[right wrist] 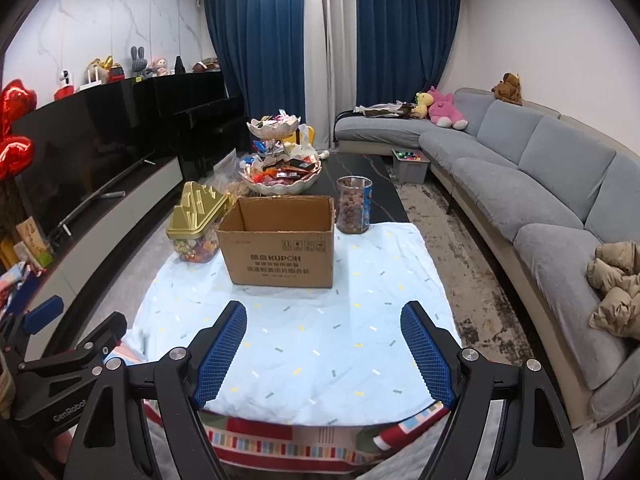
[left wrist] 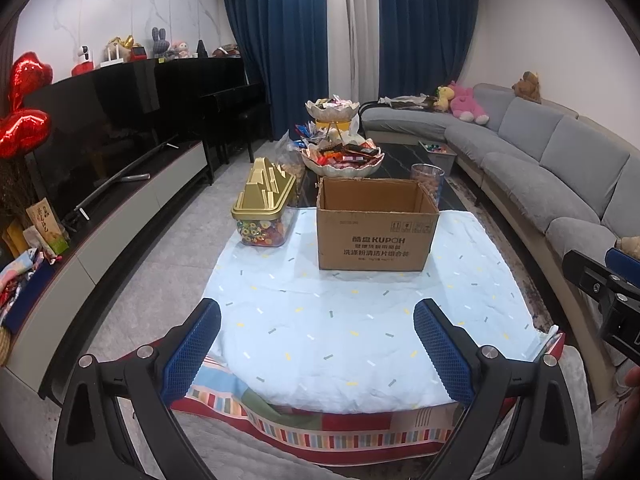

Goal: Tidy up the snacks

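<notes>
the left gripper [left wrist: 316, 344] and right gripper [right wrist: 324, 348] are both hanging with blue pads spread wide, nothing between them, over the pale blue cloth [left wrist: 360, 320]. the open brown cardboard box [right wrist: 280, 236] is sitting ahead of both; the gold-lidded clear candy tub [right wrist: 196, 228] is standing just left of it.

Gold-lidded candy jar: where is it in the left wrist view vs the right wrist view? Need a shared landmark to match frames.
Left wrist view: gold-lidded candy jar sits left of centre, on the blue cloth's far left edge, apart from the cardboard box to its right.
Right wrist view: gold-lidded candy jar sits further left, its right end hidden behind the cardboard box.
Shared landmark: the cardboard box with printed lettering on its front, open at the top.
</notes>
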Demonstrator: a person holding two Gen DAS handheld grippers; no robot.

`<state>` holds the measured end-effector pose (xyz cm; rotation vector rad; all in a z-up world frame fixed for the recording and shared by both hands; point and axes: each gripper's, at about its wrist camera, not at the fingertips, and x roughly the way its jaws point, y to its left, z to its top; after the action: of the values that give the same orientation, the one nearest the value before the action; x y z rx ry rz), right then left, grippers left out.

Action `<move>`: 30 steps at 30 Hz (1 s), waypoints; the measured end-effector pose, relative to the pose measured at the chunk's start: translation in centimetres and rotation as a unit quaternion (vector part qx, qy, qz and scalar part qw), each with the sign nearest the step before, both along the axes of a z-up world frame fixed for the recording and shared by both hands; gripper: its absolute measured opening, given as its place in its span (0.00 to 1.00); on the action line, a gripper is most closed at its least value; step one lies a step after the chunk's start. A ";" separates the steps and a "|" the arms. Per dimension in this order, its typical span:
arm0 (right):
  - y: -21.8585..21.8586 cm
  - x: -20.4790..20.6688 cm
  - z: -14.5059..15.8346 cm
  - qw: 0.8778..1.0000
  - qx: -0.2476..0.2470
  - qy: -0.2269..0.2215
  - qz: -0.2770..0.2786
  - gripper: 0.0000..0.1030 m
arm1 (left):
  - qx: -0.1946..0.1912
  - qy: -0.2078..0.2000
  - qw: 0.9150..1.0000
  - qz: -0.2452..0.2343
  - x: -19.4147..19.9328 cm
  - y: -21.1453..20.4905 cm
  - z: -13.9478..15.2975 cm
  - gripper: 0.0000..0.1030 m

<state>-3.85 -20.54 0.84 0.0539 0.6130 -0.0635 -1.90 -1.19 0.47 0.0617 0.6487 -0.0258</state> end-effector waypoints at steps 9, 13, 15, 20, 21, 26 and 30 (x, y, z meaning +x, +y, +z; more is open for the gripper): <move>-0.1 0.0 0.1 1.000 0.001 0.000 -0.001 0.78 | 0.000 0.000 1.000 0.000 0.0 0.0 0.0 0.96; -0.1 -0.1 0.1 1.000 0.001 0.000 -0.001 0.78 | 0.000 0.000 1.000 0.000 -0.1 -0.1 -0.1 0.96; -0.1 -0.1 0.1 1.000 0.001 0.000 -0.001 0.78 | 0.000 0.000 1.000 0.000 -0.1 -0.1 -0.1 0.96; -0.2 -0.1 0.1 1.000 0.001 0.000 -0.001 0.78 | 0.000 0.002 1.000 0.000 -0.2 -0.2 -0.2 0.96; -0.2 -0.1 0.1 1.000 0.002 0.000 -0.001 0.78 | -0.002 0.002 1.000 -0.002 -0.2 -0.3 -0.2 0.96; -0.2 -0.1 0.1 1.000 0.002 0.000 -0.001 0.78 | -0.003 0.002 1.000 -0.003 -0.3 -0.5 -0.4 0.96; -0.2 -0.1 0.1 1.000 0.002 0.000 0.000 0.78 | -0.004 0.003 1.000 -0.004 -0.2 -0.4 -0.5 0.96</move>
<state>-3.96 -20.78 0.97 0.0577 0.6121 -0.0629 -2.11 -1.62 0.01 0.0574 0.6537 -0.0368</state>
